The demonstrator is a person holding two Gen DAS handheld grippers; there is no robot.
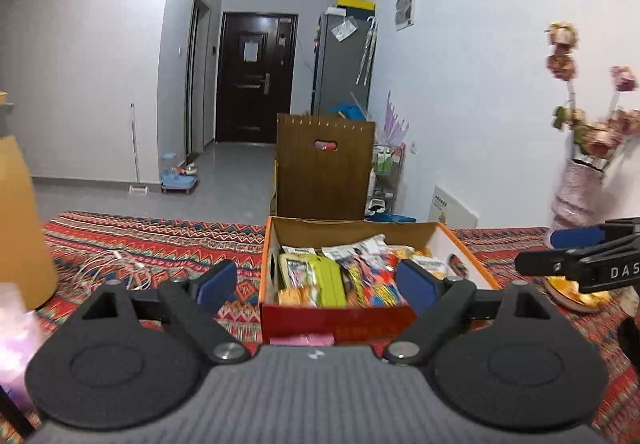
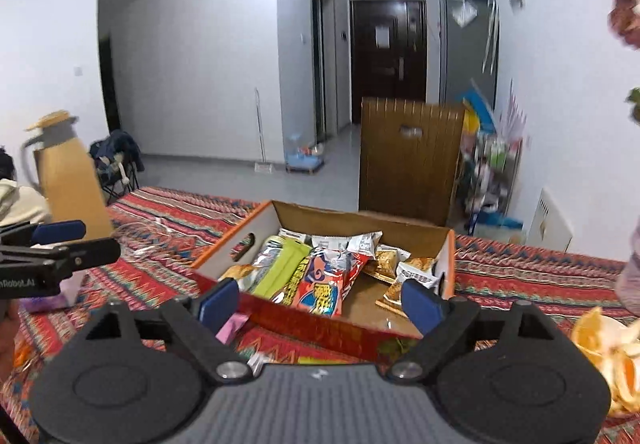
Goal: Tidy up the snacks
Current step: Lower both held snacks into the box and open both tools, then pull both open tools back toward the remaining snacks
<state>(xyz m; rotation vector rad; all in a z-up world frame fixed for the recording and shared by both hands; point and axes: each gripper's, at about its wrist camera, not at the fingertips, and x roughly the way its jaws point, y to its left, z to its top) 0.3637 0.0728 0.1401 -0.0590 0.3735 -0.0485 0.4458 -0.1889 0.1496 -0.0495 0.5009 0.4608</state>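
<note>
A room with white walls and a dark brown door [image 1: 256, 79] lies behind a worktop covered in a red zigzag-patterned cloth [image 1: 160, 240]. At the picture edges things are cut off: a pink vase of dried flowers [image 1: 576, 195], orange peels [image 2: 612, 348], and a tan jug with a grey lid [image 2: 64, 171]. A small pink packet [image 1: 302, 340] peeks out, half hidden by the left gripper's body.

An open cardboard box with orange edges and a red front [image 2: 320, 320] sits in the middle of the worktop. Inside lie the snacks: a lime green packet [image 2: 282, 268], a red and blue packet [image 2: 324, 284], silver packets [image 2: 346, 244] and small orange packets [image 2: 416, 270]. Their labels are too blurry to read.

The left gripper [image 1: 316, 282] and the right gripper [image 2: 320, 302] are both spread wide and hold nothing, near the box front.
</note>
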